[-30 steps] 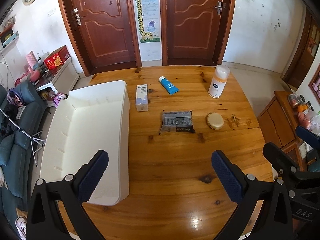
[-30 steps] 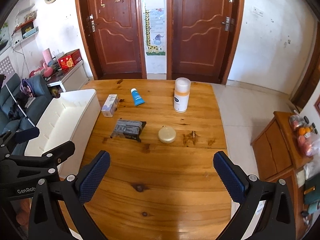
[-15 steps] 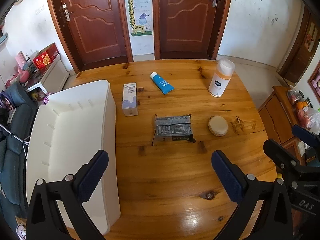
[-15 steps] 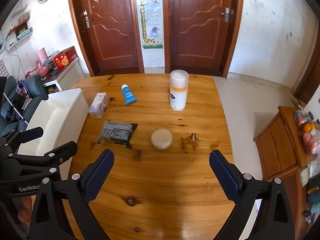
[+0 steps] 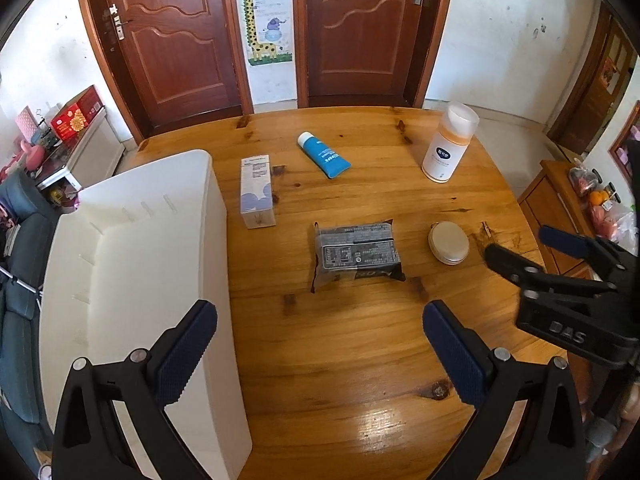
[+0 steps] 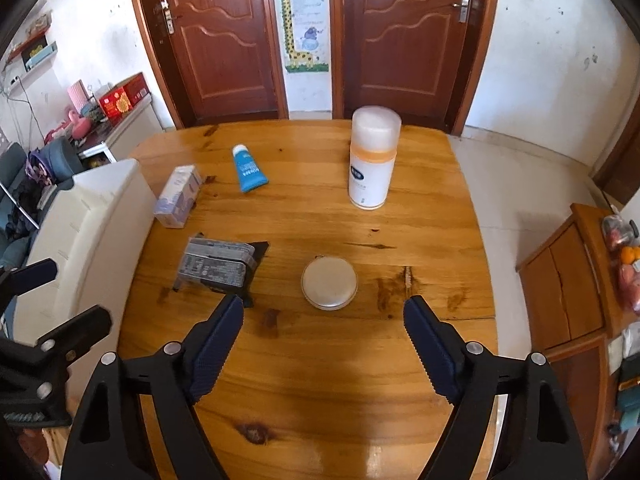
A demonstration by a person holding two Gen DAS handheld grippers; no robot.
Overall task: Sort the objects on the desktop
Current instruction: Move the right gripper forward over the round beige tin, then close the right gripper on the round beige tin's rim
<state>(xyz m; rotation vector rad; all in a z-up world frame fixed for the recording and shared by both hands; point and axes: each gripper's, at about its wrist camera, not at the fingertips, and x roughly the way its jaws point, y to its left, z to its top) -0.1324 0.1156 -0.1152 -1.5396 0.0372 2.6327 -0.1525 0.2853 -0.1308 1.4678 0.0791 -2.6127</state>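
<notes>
Narrowing right tongs [image 6: 323, 322] point at round tin [image 6: 329, 282] just ahead on bench [image 6: 320, 380], nothing between pads yet. Left tongs [image 5: 320, 334] apart, empty; white bin [image 5: 120, 264] alongside for sorting; dark packet [image 5: 356, 254] ahead.

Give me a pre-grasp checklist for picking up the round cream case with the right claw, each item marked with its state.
1. Right claw holds nothing: ok; its jaws are closing, with only bare table between them.
2. Round cream case lined up just ahead of the gap: ok.
3. Case stands apart from the dark packet and the white bottle: ok.
4. Pads down at the case's sides: not ok, they sit short of it.
5. Left claw out of the way, open and empty: ok.
6. White bin has room for it: ok.
</notes>
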